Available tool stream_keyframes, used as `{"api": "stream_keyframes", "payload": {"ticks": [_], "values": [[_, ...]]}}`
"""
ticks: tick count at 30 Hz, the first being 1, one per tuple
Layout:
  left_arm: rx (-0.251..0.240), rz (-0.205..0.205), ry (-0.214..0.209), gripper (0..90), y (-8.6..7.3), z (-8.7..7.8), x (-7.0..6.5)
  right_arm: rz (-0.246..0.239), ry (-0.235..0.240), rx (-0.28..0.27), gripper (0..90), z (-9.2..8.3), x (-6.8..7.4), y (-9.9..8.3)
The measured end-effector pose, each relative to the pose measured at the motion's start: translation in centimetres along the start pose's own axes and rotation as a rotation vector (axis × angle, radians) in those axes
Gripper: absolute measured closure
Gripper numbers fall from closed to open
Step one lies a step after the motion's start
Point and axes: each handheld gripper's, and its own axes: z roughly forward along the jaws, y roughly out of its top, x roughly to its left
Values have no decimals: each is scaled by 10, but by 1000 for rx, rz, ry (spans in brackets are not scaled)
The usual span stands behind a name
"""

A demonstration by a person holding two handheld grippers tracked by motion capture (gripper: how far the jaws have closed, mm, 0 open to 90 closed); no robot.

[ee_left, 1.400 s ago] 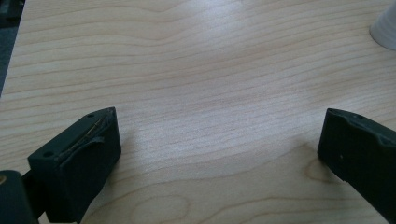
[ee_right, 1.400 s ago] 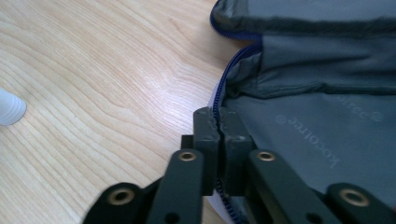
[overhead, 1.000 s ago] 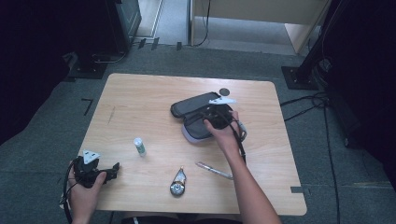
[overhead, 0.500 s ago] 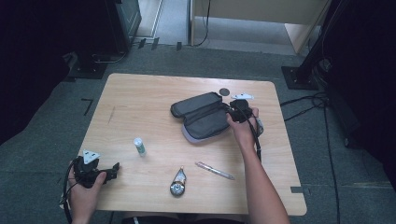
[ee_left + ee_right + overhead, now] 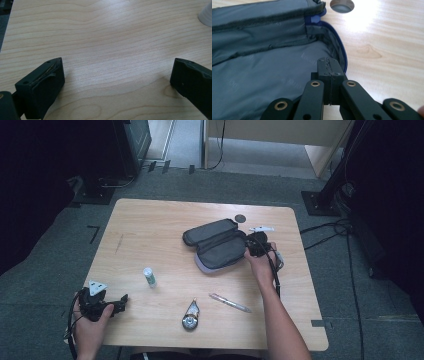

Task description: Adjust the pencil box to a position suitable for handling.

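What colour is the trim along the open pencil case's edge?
Blue, along the grey pencil case edge; clearest in the right gripper view.

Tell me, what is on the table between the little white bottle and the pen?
High view: a small round metal tool lies between the white bottle and the pen, slightly nearer the table's front edge.

Bare desk (image 5: 105,32) ahead of left gripper (image 5: 122,298); open pouch (image 5: 217,245) blocks right gripper (image 5: 248,251) leftward, desk rightward free
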Motion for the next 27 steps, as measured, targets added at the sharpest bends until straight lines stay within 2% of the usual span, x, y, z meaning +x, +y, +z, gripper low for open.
{"api": "stream_keyframes", "payload": {"ticks": [7,9,10,11,14,16,18,19,22,23,25,27], "values": [[0,0,0,0,0,0,0,7,30,2,900,-11,-1,-8],[0,0,0,0,0,0,0,9,32,-17,898,-13,-4,-7],[0,0,0,0,0,0,0,6,44,-39,831,-14,-7,-3],[0,0,0,0,0,0,0,6,44,-39,831,-14,-7,-3],[0,0,0,0,0,0,0,-26,23,-85,750,-12,-9,2],[0,0,0,0,0,0,0,-52,0,-85,691,-3,-11,9],[0,0,0,0,0,0,0,-64,-4,-79,684,0,-12,11],[0,0,0,0,0,0,0,-68,-11,-77,684,3,-13,13],[0,0,0,0,0,0,0,-33,-26,-79,683,13,-21,16],[0,0,0,0,0,0,0,-30,-22,-56,683,20,-24,17],[0,0,0,0,0,0,0,-39,-16,-44,679,24,-25,17],[0,0,0,0,0,0,0,-62,-13,-23,722,30,-26,15]]}}
